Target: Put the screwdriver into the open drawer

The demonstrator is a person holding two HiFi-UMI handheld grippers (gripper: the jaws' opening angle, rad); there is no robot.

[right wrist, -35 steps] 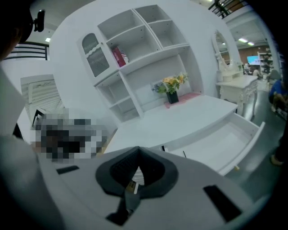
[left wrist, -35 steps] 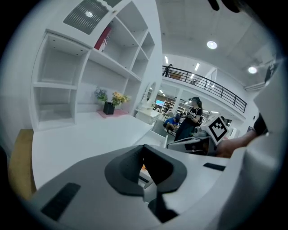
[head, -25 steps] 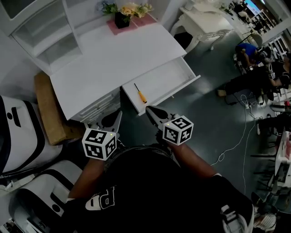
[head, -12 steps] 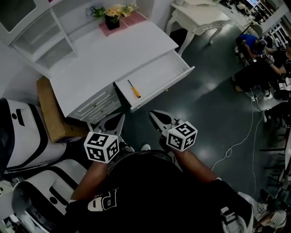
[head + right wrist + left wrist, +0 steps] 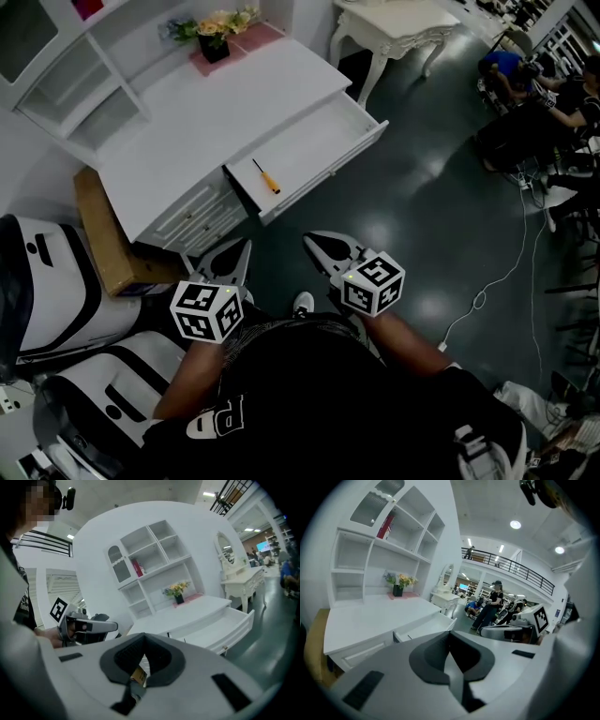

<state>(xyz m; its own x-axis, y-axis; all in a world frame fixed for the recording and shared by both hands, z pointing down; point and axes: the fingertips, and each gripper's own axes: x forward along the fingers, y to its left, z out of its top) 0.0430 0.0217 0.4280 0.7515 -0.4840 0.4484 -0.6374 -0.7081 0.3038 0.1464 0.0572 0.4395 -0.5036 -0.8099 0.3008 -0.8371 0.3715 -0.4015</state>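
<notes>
The screwdriver (image 5: 265, 177), thin with an orange handle, lies on the floor of the open white drawer (image 5: 319, 141), which sticks out from the white desk (image 5: 216, 103). Both grippers hover over the dark floor, well short of the drawer front. My left gripper (image 5: 244, 247) is shut with nothing in it, and my right gripper (image 5: 311, 241) beside it is shut and empty too. In the left gripper view the jaws (image 5: 450, 637) meet below the drawer (image 5: 423, 627). In the right gripper view the closed jaws (image 5: 142, 645) point toward the drawer (image 5: 220, 623).
A cardboard box (image 5: 101, 230) leans at the desk's left end, beside white-and-black machines (image 5: 56, 291). On the desk's back stand a flower pot (image 5: 214, 42) and shelving (image 5: 66, 56). A white side table (image 5: 394, 23) is at top right, people (image 5: 534, 94) sit far right, and a cable (image 5: 497, 281) crosses the floor.
Both grippers have drawn back from the desk, so the drawer now sits farther from their tips. The screwdriver has stayed in the drawer. Both jaws remain shut.
</notes>
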